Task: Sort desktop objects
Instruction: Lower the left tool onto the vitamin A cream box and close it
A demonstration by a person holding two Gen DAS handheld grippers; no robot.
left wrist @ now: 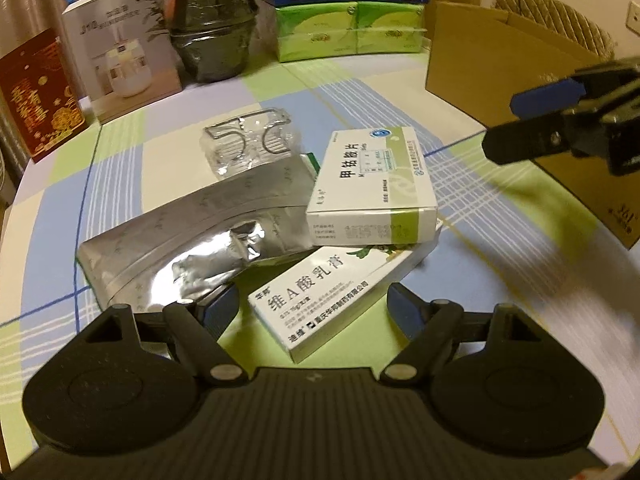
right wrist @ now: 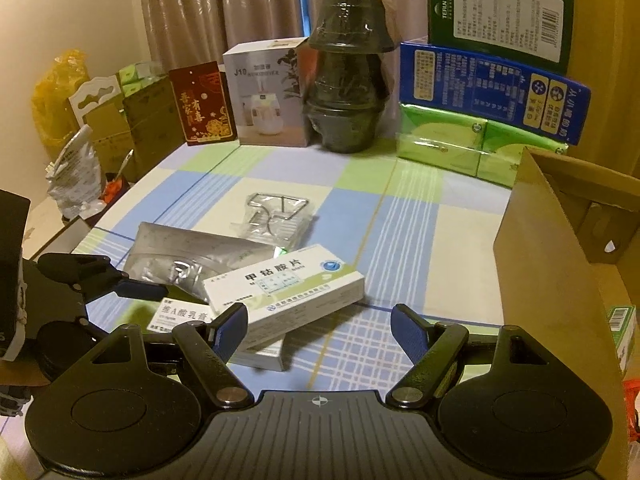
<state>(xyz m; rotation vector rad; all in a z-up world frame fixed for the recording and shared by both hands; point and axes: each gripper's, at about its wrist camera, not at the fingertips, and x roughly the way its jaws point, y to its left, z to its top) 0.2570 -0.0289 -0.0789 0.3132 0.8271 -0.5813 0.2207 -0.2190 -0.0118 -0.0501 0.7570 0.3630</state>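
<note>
A pile lies mid-table: a white-green medicine box [left wrist: 374, 184] [right wrist: 286, 286] rests on a longer white cream box [left wrist: 332, 300] [right wrist: 256, 348], beside a silver foil pouch [left wrist: 196, 232] [right wrist: 192, 256] and a clear bag with metal hooks [left wrist: 250, 144] [right wrist: 276, 216]. My left gripper [left wrist: 314, 308] is open and empty, just before the cream box; it also shows in the right wrist view [right wrist: 120, 280]. My right gripper [right wrist: 318, 330] is open and empty, its left finger near the medicine box; it shows at the right of the left wrist view [left wrist: 520, 128].
An open cardboard box [left wrist: 532, 100] [right wrist: 560, 260] stands at the right. Along the back stand a red box [right wrist: 200, 104], a white humidifier box [right wrist: 268, 96], stacked black pots [right wrist: 348, 72], green tissue packs [right wrist: 476, 148] and a blue carton [right wrist: 492, 88].
</note>
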